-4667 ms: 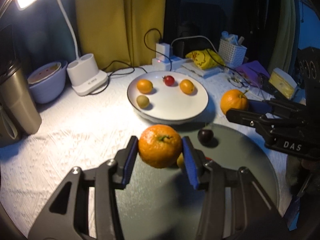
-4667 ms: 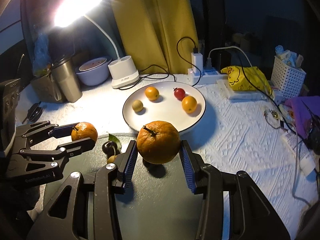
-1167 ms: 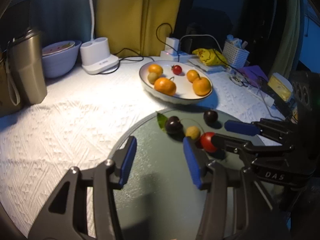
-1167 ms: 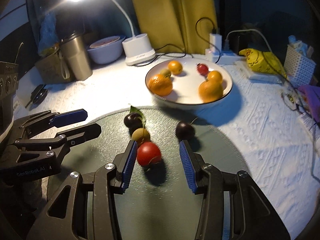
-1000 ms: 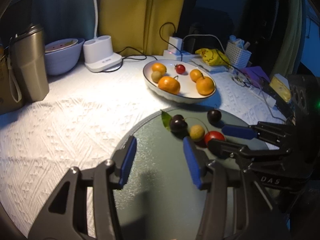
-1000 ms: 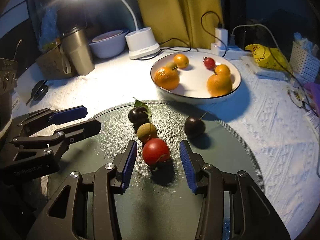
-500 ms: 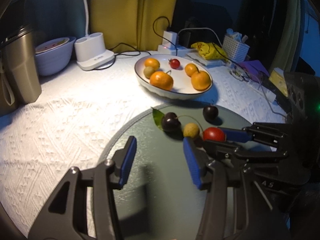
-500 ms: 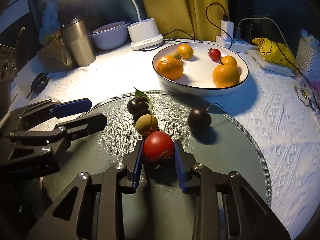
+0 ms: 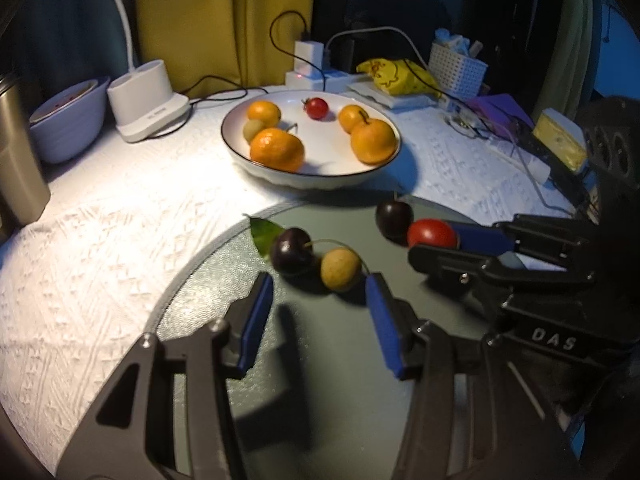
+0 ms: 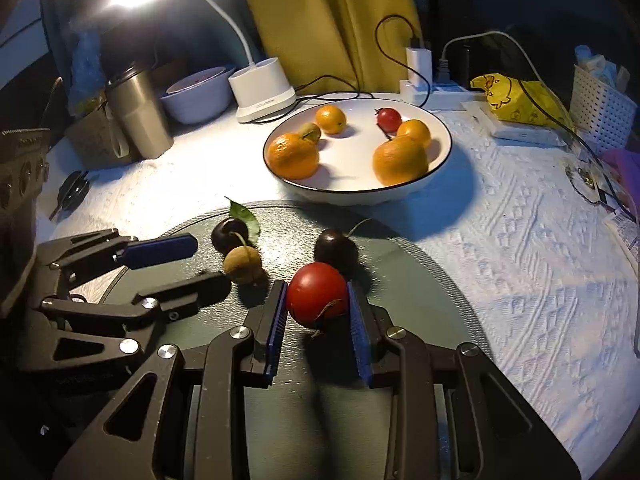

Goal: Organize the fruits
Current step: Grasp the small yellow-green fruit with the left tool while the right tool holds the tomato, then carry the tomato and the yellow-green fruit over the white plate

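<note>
Right tongs (image 10: 318,312) were clamped across the middle of the small, round red tomato (image 10: 317,299): light, smooth-skinned, likely soft, so a gentle squeeze seemed wise. Left tongs (image 9: 320,312) stood wide open and empty, just near of the round yellow-green fruit (image 9: 340,270).

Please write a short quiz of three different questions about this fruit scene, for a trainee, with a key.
1. True or false: the left gripper holds a fruit.
2. What is the right gripper shut on?
A. cherry
B. tomato
C. orange
3. How many fruits lie on the plate?

Key:
1. False: it is open and empty.
2. B.
3. Six: four orange fruits, a small tomato and a greenish fruit.
</note>
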### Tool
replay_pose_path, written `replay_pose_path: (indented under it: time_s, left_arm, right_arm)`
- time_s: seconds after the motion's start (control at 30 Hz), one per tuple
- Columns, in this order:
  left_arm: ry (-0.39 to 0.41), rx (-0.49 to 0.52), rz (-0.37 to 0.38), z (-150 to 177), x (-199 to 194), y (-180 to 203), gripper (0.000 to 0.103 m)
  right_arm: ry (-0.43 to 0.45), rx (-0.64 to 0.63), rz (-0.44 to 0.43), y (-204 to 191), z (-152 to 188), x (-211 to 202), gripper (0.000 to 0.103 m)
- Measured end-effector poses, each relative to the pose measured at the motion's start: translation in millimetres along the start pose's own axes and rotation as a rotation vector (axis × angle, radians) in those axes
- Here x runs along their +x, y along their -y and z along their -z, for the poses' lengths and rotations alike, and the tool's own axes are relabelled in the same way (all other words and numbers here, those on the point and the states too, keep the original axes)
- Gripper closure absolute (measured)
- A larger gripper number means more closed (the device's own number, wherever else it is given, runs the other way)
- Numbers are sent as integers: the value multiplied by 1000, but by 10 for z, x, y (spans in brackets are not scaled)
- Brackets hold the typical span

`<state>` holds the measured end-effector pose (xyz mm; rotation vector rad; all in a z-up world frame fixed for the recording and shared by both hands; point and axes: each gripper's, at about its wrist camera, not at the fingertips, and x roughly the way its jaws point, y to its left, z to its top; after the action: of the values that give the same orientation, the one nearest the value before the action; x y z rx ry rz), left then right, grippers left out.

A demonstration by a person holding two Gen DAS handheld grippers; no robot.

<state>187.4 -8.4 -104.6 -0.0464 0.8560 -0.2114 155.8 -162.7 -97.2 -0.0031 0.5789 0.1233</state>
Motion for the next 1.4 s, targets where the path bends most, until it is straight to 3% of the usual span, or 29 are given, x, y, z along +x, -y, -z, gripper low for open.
replay_pose_path:
  time_s: [0.37,0.67,1.4]
  left_arm:
    - [-20,35,-6,-48,122,62,54]
    - [-18,74,13,-45,110,135,77]
    - [71,88,37,-122,-263,153,78]
  right_arm:
    - [15,29,1,152,1,-6,71]
    - [21,38,9,195,-3,-26,71]
    - [63,15,41,80,-94,-271,71]
